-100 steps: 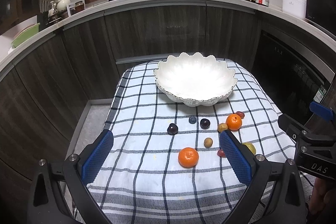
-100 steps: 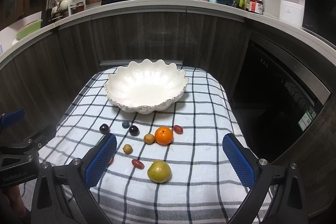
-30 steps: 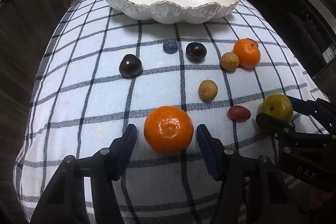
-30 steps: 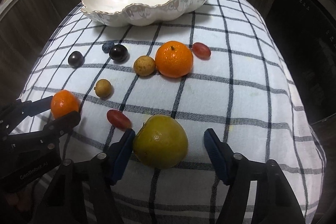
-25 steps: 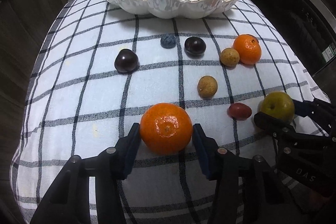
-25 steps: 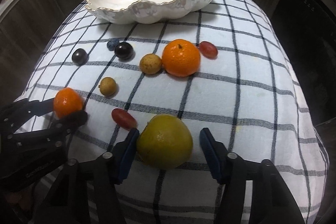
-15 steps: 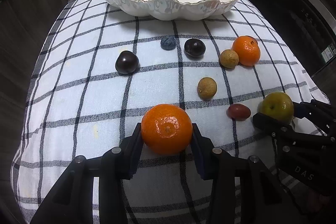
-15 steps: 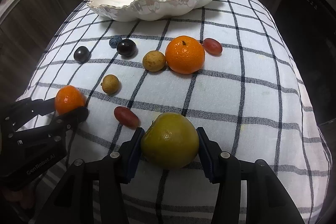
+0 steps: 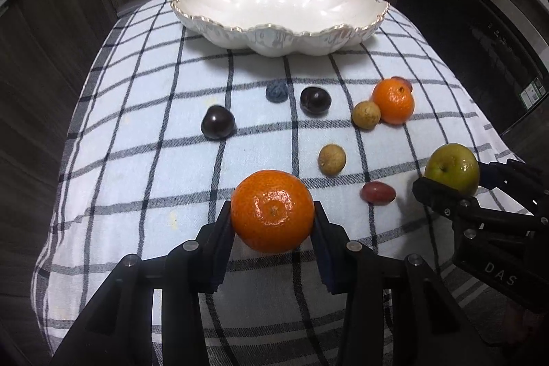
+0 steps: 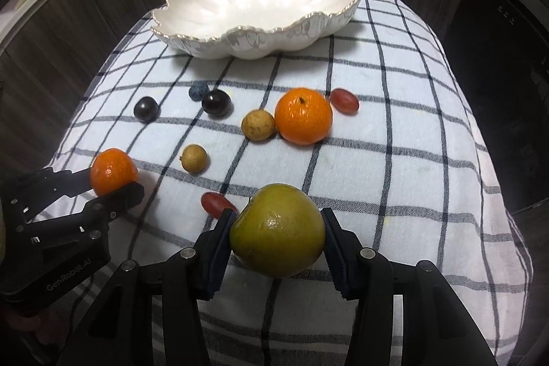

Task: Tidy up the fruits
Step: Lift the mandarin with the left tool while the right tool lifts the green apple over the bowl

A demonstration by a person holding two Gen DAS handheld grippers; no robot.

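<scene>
My left gripper (image 9: pixel 272 222) is shut on an orange mandarin (image 9: pixel 272 211), both pads pressed to its sides near the front of the checked cloth. My right gripper (image 10: pixel 278 237) is shut on a yellow-green apple (image 10: pixel 277 230). Each held fruit shows in the other wrist view too: the apple (image 9: pixel 452 167) at the right, the mandarin (image 10: pixel 112 171) at the left. An empty white scalloped bowl (image 9: pixel 278 10) stands at the far end of the cloth. Loose on the cloth lie a second mandarin (image 9: pixel 393 101), two tan longans, two dark plums, a blueberry and two red grapes.
The checked cloth (image 9: pixel 137 167) covers a small table that drops off on every side. Dark wood cabinet fronts (image 9: pixel 51 33) curve round the left and back. A dark oven front (image 9: pixel 480 33) stands to the right.
Both grippers have closed from standing open around their fruit onto it: the left on the near mandarin, the right on the apple. Both fruits now sit slightly higher above the cloth.
</scene>
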